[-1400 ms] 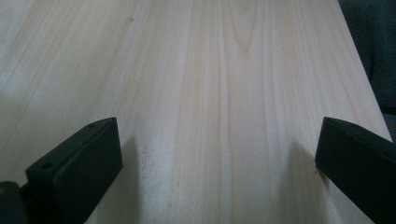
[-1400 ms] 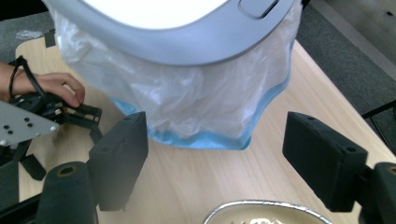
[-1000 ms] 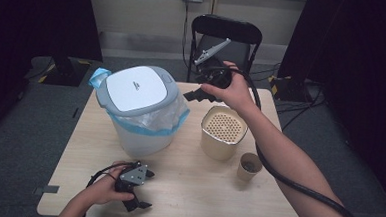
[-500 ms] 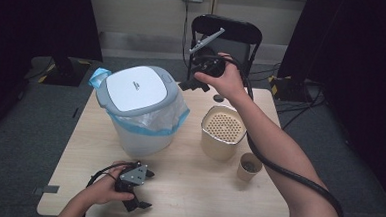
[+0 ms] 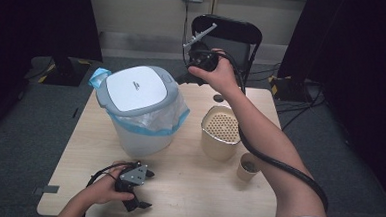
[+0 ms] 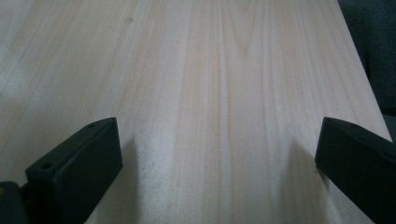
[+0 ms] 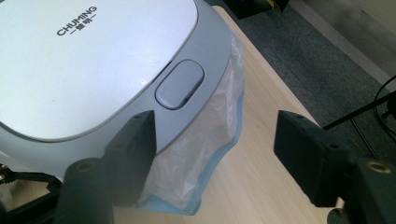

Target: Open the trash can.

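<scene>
A bin [image 5: 140, 105] with a white lid and grey rim, lined with a pale blue bag, stands on the table's left half. My right gripper [image 5: 182, 79] hangs open in the air just past the bin's far right rim, its jaws pointing down at it. In the right gripper view the jaws [image 7: 215, 135] are spread above the lid's grey push button [image 7: 180, 84] and the bag [image 7: 205, 154], touching neither. My left gripper [image 5: 146, 189] rests open near the front edge, and its jaws [image 6: 217, 140] frame bare wood [image 6: 210, 70].
A beige perforated container [image 5: 222, 132] stands right of the bin, with a small paper cup [image 5: 249, 167] in front of it. A small dark object [image 5: 218, 98] lies near the far edge. A black chair [image 5: 234, 38] stands behind the table [image 5: 187, 178].
My right gripper has risen and moved left and away from the beige container toward the bin's far rim. The left gripper has not moved.
</scene>
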The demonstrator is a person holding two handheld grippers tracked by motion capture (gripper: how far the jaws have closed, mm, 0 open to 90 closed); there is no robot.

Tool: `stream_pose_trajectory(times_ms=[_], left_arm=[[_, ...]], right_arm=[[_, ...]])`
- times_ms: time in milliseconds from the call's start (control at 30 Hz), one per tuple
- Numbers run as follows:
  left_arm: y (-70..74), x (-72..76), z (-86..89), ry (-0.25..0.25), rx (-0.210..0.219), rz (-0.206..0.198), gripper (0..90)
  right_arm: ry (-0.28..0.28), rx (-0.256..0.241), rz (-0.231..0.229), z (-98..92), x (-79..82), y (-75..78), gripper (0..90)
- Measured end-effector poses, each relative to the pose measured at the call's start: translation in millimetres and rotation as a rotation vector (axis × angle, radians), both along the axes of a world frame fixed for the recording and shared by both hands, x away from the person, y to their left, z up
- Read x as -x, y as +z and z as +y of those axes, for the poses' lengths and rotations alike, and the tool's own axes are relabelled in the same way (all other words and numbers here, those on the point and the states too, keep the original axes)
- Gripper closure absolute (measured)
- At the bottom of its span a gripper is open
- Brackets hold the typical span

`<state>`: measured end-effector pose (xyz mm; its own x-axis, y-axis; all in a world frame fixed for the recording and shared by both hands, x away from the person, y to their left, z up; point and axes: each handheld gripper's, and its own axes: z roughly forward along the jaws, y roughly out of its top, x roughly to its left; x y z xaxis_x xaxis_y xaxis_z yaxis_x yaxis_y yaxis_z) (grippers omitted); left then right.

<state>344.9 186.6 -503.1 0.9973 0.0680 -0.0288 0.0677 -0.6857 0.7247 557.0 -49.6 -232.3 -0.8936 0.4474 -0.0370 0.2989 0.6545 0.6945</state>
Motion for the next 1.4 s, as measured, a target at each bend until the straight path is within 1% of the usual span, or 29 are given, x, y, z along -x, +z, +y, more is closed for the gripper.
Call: stream_pose_trajectory(times_ms=[33,100,300,333,367,433,500,533,567,667,733,767,867,933,1033,1067,1267,1400], left_arm=[[0.6,-1.1,0.5,-0.011,-0.011,-0.009,0.0],[0.5,-1.0,0.3,-0.010,-0.009,-0.008,0.0],[0.6,-1.1,0.3,-0.011,-0.009,-0.009,0.0],[0.5,-1.1,0.3,-0.011,-0.008,-0.009,0.0],[0.5,-1.0,0.3,-0.011,-0.008,-0.009,0.0],[0.5,-1.1,0.3,-0.011,-0.009,-0.009,0.0],[0.6,-1.1,0.3,-0.011,-0.008,-0.009,0.0],[0.5,-1.1,0.3,-0.011,-0.008,-0.009,0.0],[0.6,-1.1,0.3,-0.011,-0.009,-0.009,0.0],[0.5,-1.0,0.3,-0.011,-0.009,-0.008,0.0],[0.5,-1.0,0.3,-0.011,-0.009,-0.008,0.0],[0.5,-1.1,0.3,-0.011,-0.009,-0.008,0.0],[0.5,-1.1,0.3,-0.011,-0.009,-0.008,0.0],[0.5,-1.1,0.3,-0.011,-0.009,-0.008,0.0],[0.5,-1.1,0.3,-0.011,-0.009,-0.008,0.0],[0.5,-1.1,0.3,-0.011,-0.009,-0.008,0.0],[0.5,-1.0,0.3,-0.011,-0.009,-0.007,0.0],[0.5,-1.0,0.3,-0.011,-0.009,-0.008,0.0]], right_arm=[[-0.002,0.000,-0.001,0.5,-1.1,-0.1,31.1],[-0.014,-0.002,-0.003,1.7,-3.2,-0.4,31.3],[-0.021,0.006,-0.014,6.4,-7.5,-0.9,34.4],[-0.026,0.006,-0.017,8.6,-9.2,-2.0,38.9],[-0.026,0.006,-0.017,8.6,-9.2,-2.0,38.9],[-0.025,0.010,-0.013,11.2,-10.6,-3.8,42.1],[-0.024,0.015,-0.015,14.6,-11.1,-5.5,47.1],[-0.026,0.010,-0.014,16.1,-11.0,-6.2,48.4],[-0.024,0.006,-0.007,18.9,-11.0,-7.2,51.9],[-0.022,0.007,0.003,23.6,-11.2,-9.5,52.9],[-0.024,0.000,0.002,24.4,-11.3,-10.0,52.9],[-0.031,-0.005,0.009,25.3,-11.2,-9.9,52.7],[-0.039,-0.013,0.005,27.3,-13.7,-10.8,52.9],[-0.049,-0.016,0.018,27.6,-14.1,-10.3,52.6],[-0.049,-0.027,0.018,27.9,-15.0,-10.5,52.6],[-0.056,-0.029,0.029,28.5,-14.6,-10.1,52.5],[-0.044,-0.029,0.030,29.9,-14.9,-9.7,53.1],[-0.055,-0.011,0.037,31.5,-13.7,-9.7,53.8]])
